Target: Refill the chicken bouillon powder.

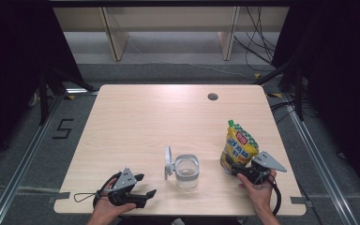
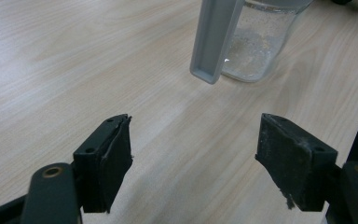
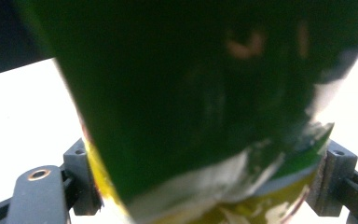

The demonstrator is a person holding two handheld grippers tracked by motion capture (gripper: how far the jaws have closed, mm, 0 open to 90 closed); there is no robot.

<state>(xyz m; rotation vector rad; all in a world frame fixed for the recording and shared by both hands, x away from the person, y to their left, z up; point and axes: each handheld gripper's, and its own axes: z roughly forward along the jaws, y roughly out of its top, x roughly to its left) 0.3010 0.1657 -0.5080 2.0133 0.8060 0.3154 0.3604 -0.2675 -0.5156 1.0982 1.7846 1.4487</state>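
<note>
Pouch (image 1: 239, 146): stands at 4 o'clock on the bench (image 1: 136, 117), between your right gripper (image 1: 238, 169) jaws; whether they are pinching it yet is unclear.
Grip: squeeze low and evenly so it stays upright.
Jar (image 1: 187, 171): open at 6 o'clock, lid (image 1: 168, 161) up.
Left gripper (image 1: 140, 185): open, empty; keep it ready beside the jar.

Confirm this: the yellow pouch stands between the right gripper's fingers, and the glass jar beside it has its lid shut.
Not quite. The lid is swung open, standing upright at the glass jar rim, as the high view shows. The yellow pouch does stand between the right gripper fingers.
</note>
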